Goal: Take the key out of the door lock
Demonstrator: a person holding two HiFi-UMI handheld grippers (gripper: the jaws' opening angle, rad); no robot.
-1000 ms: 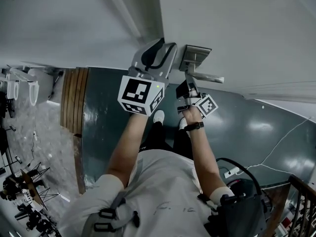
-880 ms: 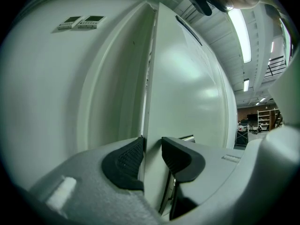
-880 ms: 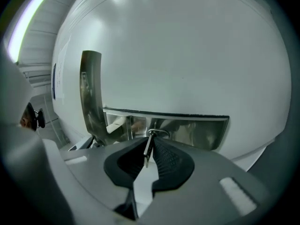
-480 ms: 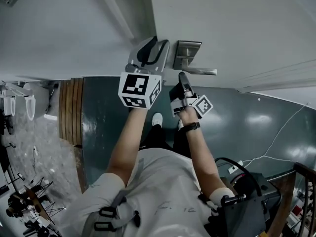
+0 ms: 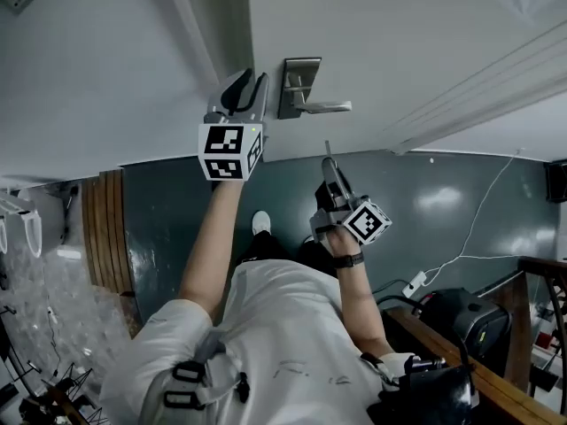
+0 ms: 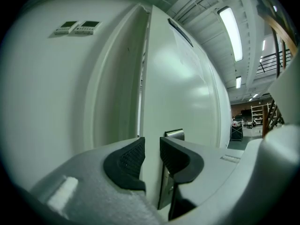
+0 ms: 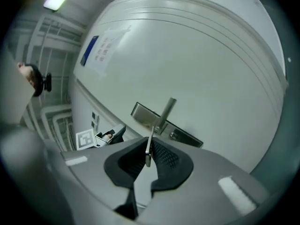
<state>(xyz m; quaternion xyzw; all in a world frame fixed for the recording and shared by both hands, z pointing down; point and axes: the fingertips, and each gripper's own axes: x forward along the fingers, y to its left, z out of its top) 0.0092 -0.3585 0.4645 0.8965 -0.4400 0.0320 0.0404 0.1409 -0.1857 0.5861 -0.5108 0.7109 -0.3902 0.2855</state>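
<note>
The silver lock plate (image 5: pixel 297 87) with its lever handle (image 5: pixel 326 107) sits on the white door (image 5: pixel 399 42). My right gripper (image 5: pixel 331 182) hangs below and clear of the lock, shut on the thin silver key (image 5: pixel 327 156), whose blade sticks out past the fingertips. In the right gripper view the key (image 7: pixel 148 150) stands pinched between the black pads, with the lock plate (image 7: pixel 142 112) and handle (image 7: pixel 167 110) beyond. My left gripper (image 5: pixel 243 85) straddles the door's edge (image 6: pixel 151 125) beside the lock plate (image 6: pixel 174 135); its jaws are closing, pads against both faces.
The white wall (image 5: pixel 97 69) and door frame (image 5: pixel 202 34) lie left of the door. Wall switches (image 6: pixel 77 27) sit high on that wall. A power strip and cable (image 5: pixel 416 283) lie on the dark floor. A wooden rail (image 5: pixel 469 370) and black bag (image 5: pixel 465 321) stand at lower right.
My right gripper has drawn back and down from the lock, with the key in it. The left gripper has stayed at the door's edge. The door and handle appear farther off.
</note>
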